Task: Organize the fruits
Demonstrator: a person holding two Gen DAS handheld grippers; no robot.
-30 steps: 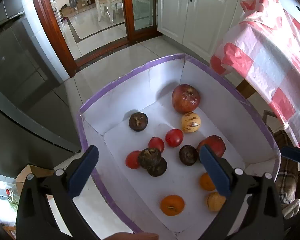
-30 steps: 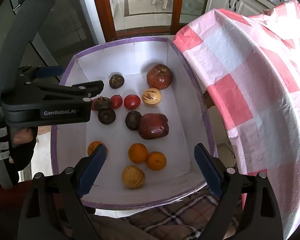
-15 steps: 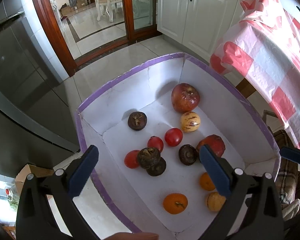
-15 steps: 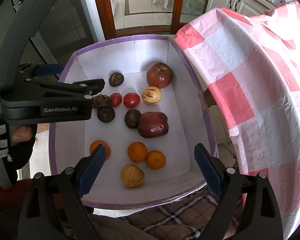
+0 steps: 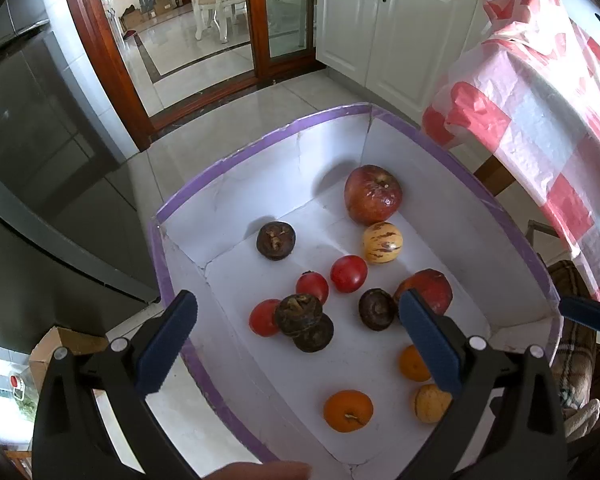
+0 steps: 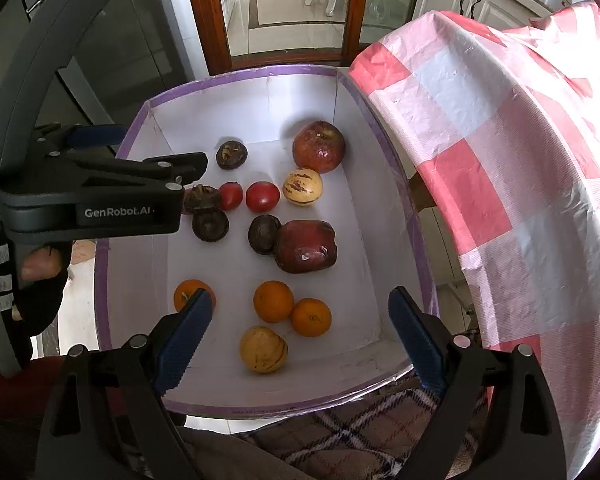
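A white box with a purple rim (image 5: 260, 148) (image 6: 236, 78) holds loose fruit. Inside are two big red fruits (image 5: 373, 195) (image 6: 306, 246), a striped yellow fruit (image 5: 382, 242) (image 6: 302, 187), three tomatoes (image 5: 348, 273), several dark brown fruits (image 5: 275, 240) (image 6: 210, 224), oranges (image 5: 348, 410) (image 6: 273, 301) and a plain yellow fruit (image 6: 263, 349). My left gripper (image 5: 297, 300) (image 6: 152, 150) hovers open above the box's left side, holding nothing. Above the near end of the box, my right gripper (image 6: 300, 298) is also open and empty.
A table under a pink-and-white checked cloth (image 6: 500, 152) (image 5: 540, 120) stands close along the box's right side. A dark appliance front (image 5: 40, 160) lies to the left. A plaid fabric (image 6: 360, 428) sits at the box's near end. White cabinets (image 5: 380, 20) stand behind.
Almost nothing. The box drifts very slightly upward in the right wrist view. Both grippers stay open and the fruit has not moved.
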